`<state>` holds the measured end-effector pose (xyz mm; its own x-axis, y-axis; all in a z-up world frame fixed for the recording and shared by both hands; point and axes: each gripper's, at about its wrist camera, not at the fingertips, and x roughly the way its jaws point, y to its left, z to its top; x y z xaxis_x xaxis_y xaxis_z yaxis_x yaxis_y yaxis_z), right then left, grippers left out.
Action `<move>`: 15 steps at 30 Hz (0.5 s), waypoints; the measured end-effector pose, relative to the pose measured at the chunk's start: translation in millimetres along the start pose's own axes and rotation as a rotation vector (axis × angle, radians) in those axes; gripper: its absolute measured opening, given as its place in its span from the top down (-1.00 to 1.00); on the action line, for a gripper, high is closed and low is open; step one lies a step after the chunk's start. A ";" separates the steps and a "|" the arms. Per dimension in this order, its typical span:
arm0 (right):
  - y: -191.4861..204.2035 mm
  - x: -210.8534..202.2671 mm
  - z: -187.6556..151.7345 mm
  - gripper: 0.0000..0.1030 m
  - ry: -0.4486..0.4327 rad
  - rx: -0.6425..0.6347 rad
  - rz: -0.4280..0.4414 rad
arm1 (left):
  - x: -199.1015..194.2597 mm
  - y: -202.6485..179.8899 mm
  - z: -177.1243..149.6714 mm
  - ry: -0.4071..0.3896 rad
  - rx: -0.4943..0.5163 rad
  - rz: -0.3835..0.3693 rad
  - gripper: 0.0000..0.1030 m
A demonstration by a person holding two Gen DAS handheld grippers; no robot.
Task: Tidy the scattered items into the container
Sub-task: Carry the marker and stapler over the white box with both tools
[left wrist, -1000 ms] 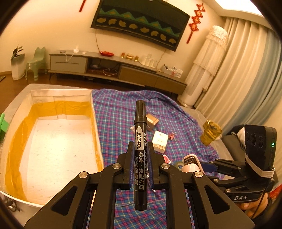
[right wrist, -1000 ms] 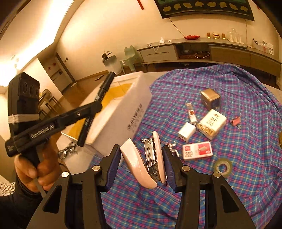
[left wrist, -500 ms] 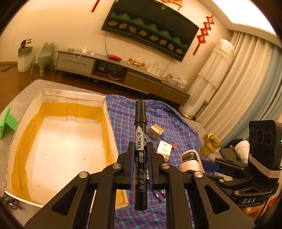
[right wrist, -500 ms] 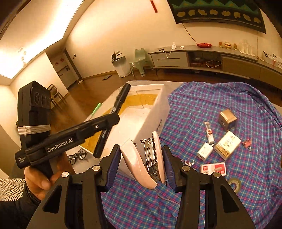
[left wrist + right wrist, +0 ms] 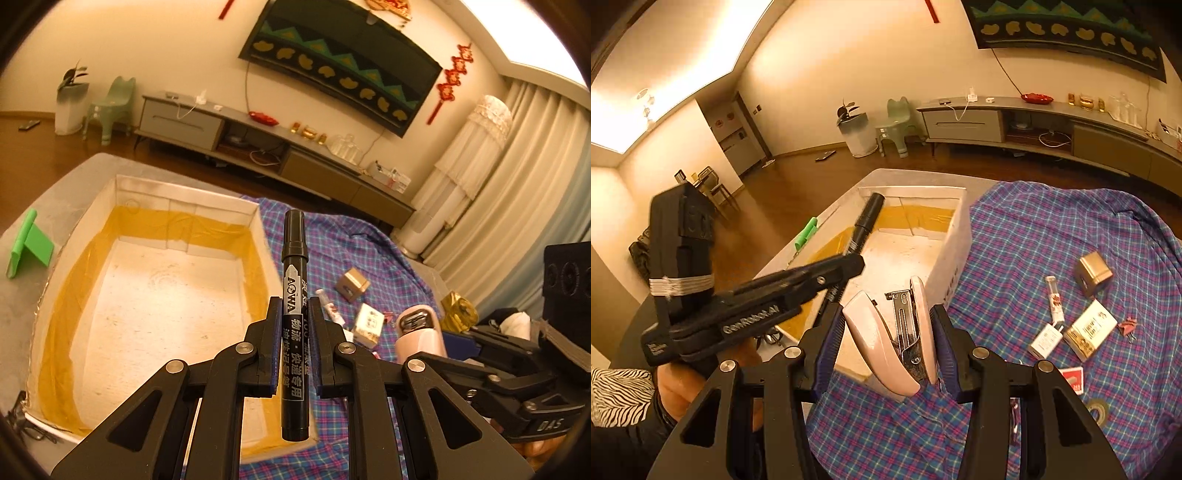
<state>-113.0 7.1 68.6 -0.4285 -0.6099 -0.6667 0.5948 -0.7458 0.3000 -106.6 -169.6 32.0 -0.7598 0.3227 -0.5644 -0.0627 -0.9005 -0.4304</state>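
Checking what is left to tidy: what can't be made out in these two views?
- Red box, right wrist view: half hidden behind the right gripper's finger.
- Tape roll, right wrist view: cut by the dark lens edge.
- Glasses, left wrist view: lost in the lens edge beside the container.

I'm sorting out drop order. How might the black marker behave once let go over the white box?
The marker, pinched in the left claw, looks stiff, so it likely won't bend. Its round barrel may roll across the white box's flat floor. It seems light, so damage is unlikely.
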 end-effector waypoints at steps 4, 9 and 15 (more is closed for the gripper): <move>3.3 8.9 8.4 0.05 0.007 -0.006 0.005 | 4.4 8.5 3.9 0.009 -0.009 0.017 0.73; 5.4 23.6 19.8 0.05 0.020 0.000 0.021 | 10.2 16.9 13.4 0.020 -0.011 0.039 0.73; 10.5 38.0 32.8 0.05 0.035 -0.013 0.024 | 14.6 24.6 25.1 0.031 -0.012 0.060 0.73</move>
<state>-145.4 -32.7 68.8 -0.3904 -0.6176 -0.6827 0.6136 -0.7274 0.3072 -135.5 -194.3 30.8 -0.7418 0.2772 -0.6106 -0.0096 -0.9149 -0.4036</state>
